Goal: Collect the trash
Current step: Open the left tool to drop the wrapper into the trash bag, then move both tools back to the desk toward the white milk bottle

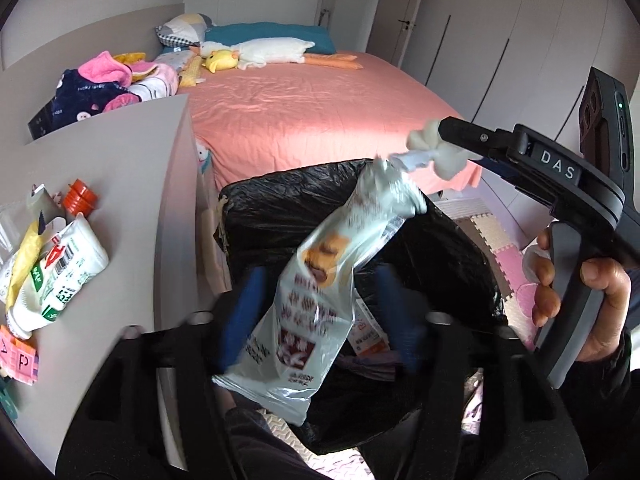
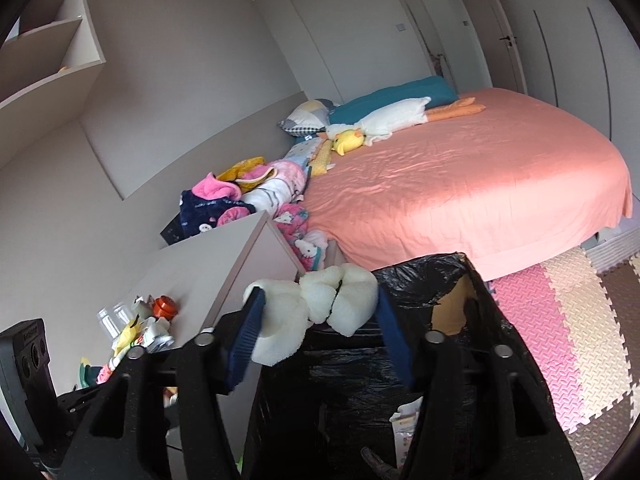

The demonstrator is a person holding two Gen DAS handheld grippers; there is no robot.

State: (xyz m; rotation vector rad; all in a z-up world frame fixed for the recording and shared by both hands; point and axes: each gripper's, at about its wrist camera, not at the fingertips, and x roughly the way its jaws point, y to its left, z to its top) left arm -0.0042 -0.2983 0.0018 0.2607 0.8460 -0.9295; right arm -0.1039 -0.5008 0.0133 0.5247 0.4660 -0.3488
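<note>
The bin [image 1: 280, 216] lined with a bag stands on the floor between the desk [image 1: 120, 184] and the foam mats [image 1: 496, 240], before the foot of the bed [image 1: 304, 108]. A snack wrapper [image 1: 316, 292] hangs over the bin's mouth, between the spread fingers of the left gripper [image 1: 320, 312], blurred. Above the bin's far rim, a wad of tissue [image 2: 320, 304] sits between the fingers of the right gripper [image 2: 320, 336]. More wrappers [image 1: 52, 276] and a lid [image 1: 80, 198] lie at the desk's left edge. Beyond the desk, along the bed's left side, clothes [image 1: 112, 84] are heaped; pillows [image 1: 264, 34] and plush toys [image 1: 256, 52] lie at the bed's head.
</note>
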